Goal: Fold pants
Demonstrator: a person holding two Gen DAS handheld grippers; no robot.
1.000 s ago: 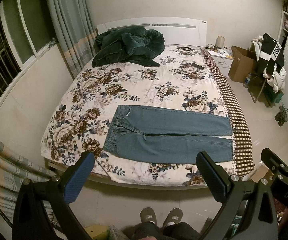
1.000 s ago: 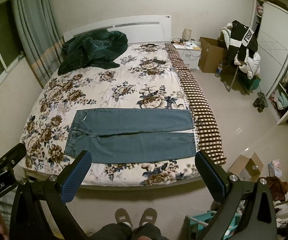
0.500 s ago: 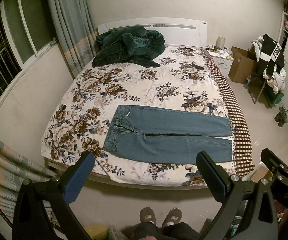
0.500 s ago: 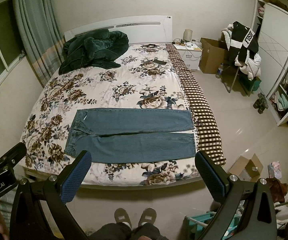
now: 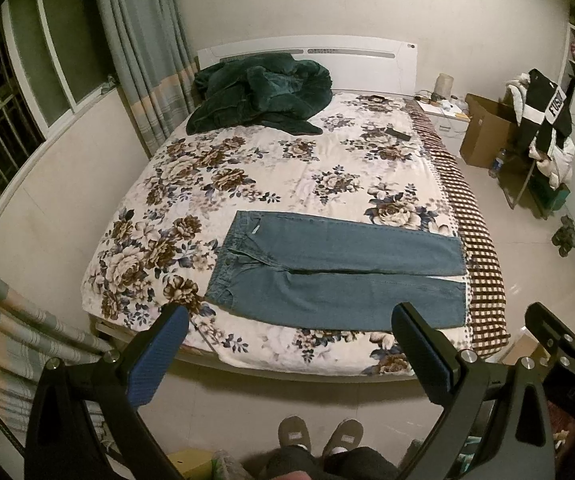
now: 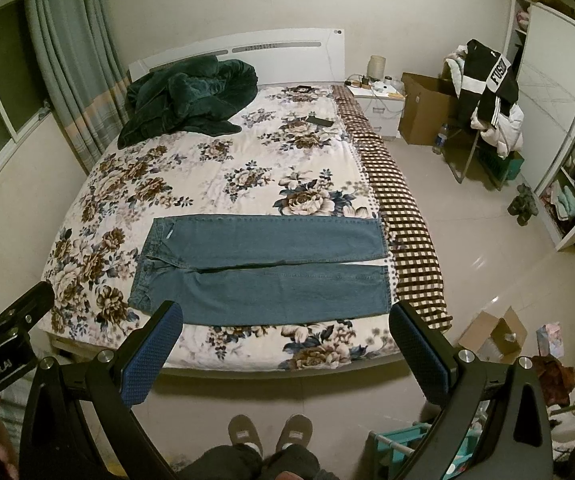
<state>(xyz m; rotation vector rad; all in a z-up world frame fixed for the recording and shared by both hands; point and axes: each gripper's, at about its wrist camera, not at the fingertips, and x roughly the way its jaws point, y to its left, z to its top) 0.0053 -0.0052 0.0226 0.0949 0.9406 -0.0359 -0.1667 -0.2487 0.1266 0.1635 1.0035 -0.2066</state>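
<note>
Blue jeans (image 5: 339,276) lie flat on the floral bed, waistband to the left and both legs stretched to the right, near the front edge. They also show in the right wrist view (image 6: 263,268). My left gripper (image 5: 287,354) is open and empty, held above the floor in front of the bed, well short of the jeans. My right gripper (image 6: 285,350) is also open and empty, at the same distance. Each gripper's side shows at the edge of the other's view.
A dark green blanket (image 5: 259,96) is heaped at the head of the bed (image 5: 191,184). A checked cloth (image 6: 407,224) runs along the bed's right edge. A nightstand, boxes (image 6: 427,112) and a chair with clothes (image 6: 487,96) stand right. Curtains (image 5: 139,52) hang left.
</note>
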